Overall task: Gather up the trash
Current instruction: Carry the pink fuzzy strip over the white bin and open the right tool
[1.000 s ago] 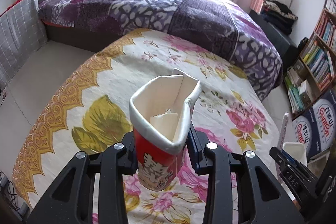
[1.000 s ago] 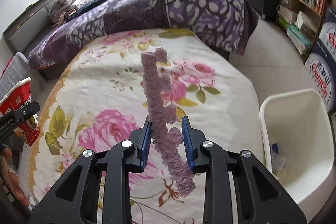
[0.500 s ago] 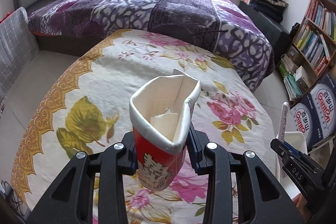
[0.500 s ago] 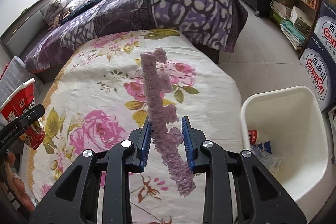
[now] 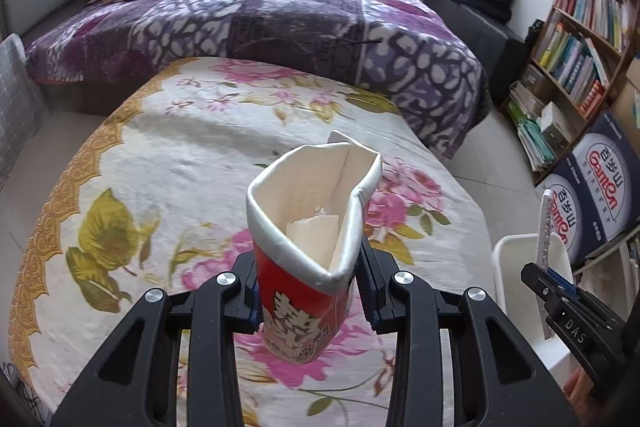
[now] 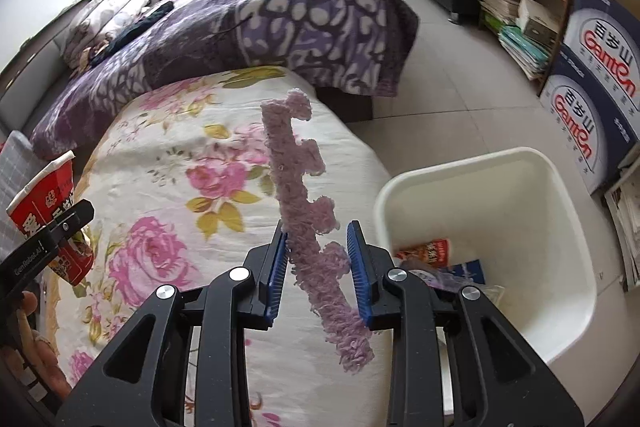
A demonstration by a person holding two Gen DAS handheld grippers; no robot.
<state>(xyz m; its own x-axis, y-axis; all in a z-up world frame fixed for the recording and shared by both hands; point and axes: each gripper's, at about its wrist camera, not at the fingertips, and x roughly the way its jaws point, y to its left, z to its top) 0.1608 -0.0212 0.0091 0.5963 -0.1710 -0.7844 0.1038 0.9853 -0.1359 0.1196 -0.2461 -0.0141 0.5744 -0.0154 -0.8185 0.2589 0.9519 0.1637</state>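
Carrying step: my left gripper [image 5: 308, 287] clamps the crushed red noodle cup [image 5: 310, 243] above the floral table's right edge, my right gripper [image 6: 318, 259] pinches a purple fuzzy strip [image 6: 304, 211] beside the white bin [image 6: 568, 227], so next I'd swing over its rim and release.
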